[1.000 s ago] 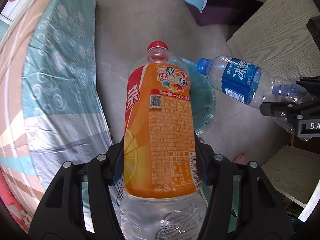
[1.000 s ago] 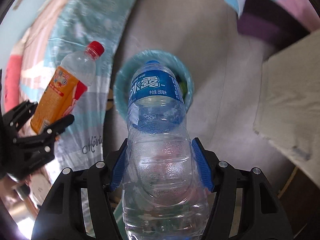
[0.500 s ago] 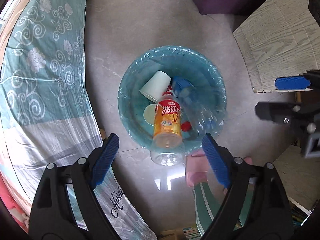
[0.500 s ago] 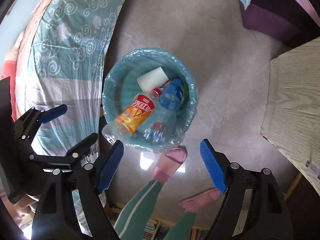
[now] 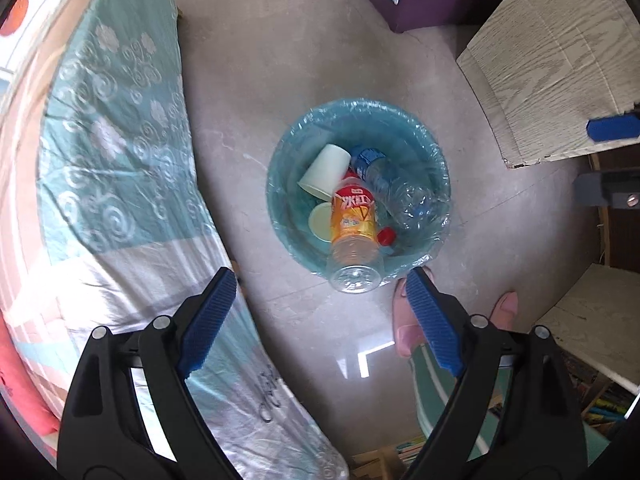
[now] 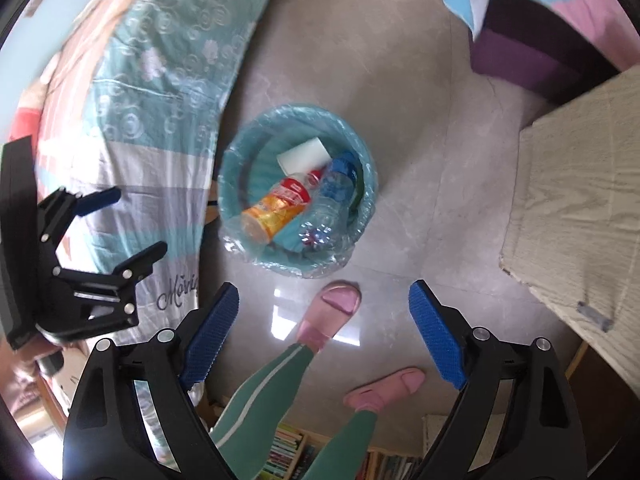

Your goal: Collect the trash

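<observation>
On the left we see the bed [image 5: 120, 184] with its teal swirl-pattern cover, and our left tool [image 5: 320, 312] hangs above the floor [image 5: 280, 60] with its blue pads spread wide and nothing between them. Just right of the bed stands the bin [image 5: 438, 184], lined with a thin blue bag, and the trash lies inside it: a white paper cup [image 5: 326, 174] on its side, an orange-labelled bottle [image 5: 354, 236] whose clear base sticks up past the near rim, and a clear water bottle [image 5: 394, 192] with a blue label beside it. Both bottles look empty, so we judge them light, thin-walled and easy to dent, with slick plastic that could slide in a loose pinch; the labelled middle is the best place to take hold, across the narrow width. The cup would crush easily and is better taken by its rim. Our right tool [image 6: 324, 332] is opening, nothing between its pads, pointing down at the floor near the person's pink slippers [image 6: 336, 308]. Further right stands a pale wood-grain surface [image 6: 580, 200], well apart from the bin.
</observation>
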Available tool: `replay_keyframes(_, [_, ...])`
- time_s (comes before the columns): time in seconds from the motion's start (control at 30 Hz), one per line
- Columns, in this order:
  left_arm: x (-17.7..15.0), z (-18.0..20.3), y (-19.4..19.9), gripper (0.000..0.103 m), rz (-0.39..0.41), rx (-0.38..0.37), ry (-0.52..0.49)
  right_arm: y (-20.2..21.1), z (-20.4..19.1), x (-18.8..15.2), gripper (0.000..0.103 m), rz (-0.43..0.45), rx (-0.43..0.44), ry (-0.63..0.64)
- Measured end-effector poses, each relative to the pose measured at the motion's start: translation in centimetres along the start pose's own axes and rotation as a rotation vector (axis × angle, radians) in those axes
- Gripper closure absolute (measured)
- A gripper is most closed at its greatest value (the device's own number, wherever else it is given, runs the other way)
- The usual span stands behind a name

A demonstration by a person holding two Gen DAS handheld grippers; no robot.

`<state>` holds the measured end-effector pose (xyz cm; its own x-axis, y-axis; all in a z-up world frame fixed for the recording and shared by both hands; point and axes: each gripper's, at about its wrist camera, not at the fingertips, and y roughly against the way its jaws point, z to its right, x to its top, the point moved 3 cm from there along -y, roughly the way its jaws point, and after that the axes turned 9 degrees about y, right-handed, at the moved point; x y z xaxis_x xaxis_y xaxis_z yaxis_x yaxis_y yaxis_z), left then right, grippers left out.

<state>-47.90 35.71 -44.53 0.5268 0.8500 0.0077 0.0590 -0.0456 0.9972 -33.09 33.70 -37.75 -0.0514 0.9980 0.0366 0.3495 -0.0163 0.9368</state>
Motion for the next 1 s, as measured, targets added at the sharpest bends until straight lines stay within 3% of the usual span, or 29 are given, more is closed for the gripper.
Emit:
replay_keyframes(0.13, [0.2, -0.5, 3.7, 0.016, 0.032, 0.012, -0.017, 4.9, -1.6, -0.2, 0.012, 0.07, 0.042, 0.019])
replay_keyframes(0.33, [1.3, -0.2, 10.4, 0.009, 0.128, 0.006, -0.056, 12.3, -3.7, -1.7, 0.012, 0.148, 0.029, 0.043])
replay_keyframes(0.5, [2.2, 0.9, 15.5, 0.007, 0.204, 0.044, -0.092, 19.2, -4.8, -4.0, 0.009, 0.268, 0.031, 0.031])
replay_keyframes(0.6, [2.7, 2.0, 18.4, 0.007, 0.242, 0.023, -0.09, 23.7, -5.0, -5.9, 0.009, 0.343, 0.021, 0.023])
replay_keyframes(0.8, [4.1, 7.0, 24.8, 0.007, 0.362, -0.031, -0.194, 32.4, -3.6, -11.7, 0.009, 0.547, -0.057, -0.05])
replay_keyframes(1.0, [4.3, 15.0, 31.9, 0.007, 0.485, -0.133, -0.322, 38.1, 0.5, -20.4, 0.009, 0.702, -0.157, -0.262])
